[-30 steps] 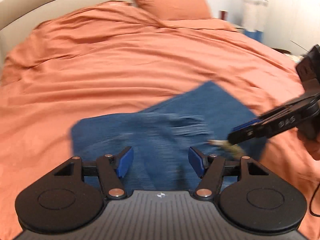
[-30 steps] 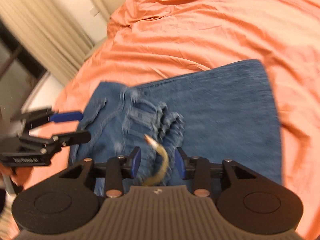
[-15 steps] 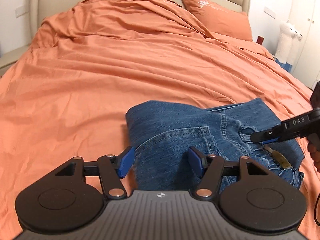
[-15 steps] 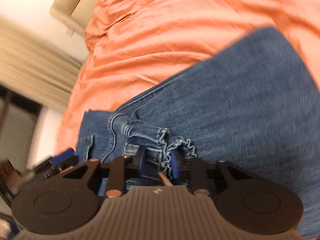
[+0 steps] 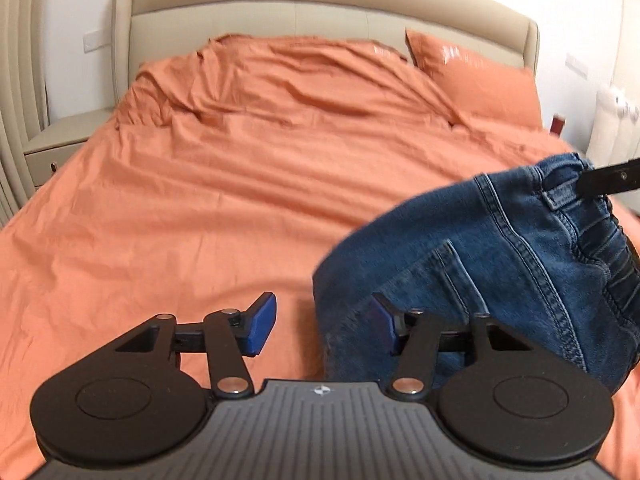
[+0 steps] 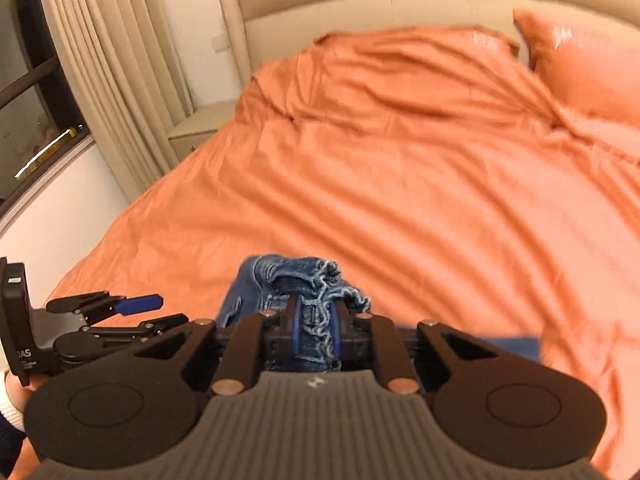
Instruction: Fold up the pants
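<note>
The pants (image 5: 500, 272), blue denim, hang lifted above the orange bed (image 5: 200, 200), their frayed waistband bunched in the right tool (image 6: 316, 332), whose jaws have just been closing and now pinch it. Denim looks heavy and limp, so it should drape; a second hold further along the waistband seems best. The left tool (image 5: 320, 324) is spread, denim just beside one pad. Only the left view shows the back pocket; only the right shows the pinch
</note>
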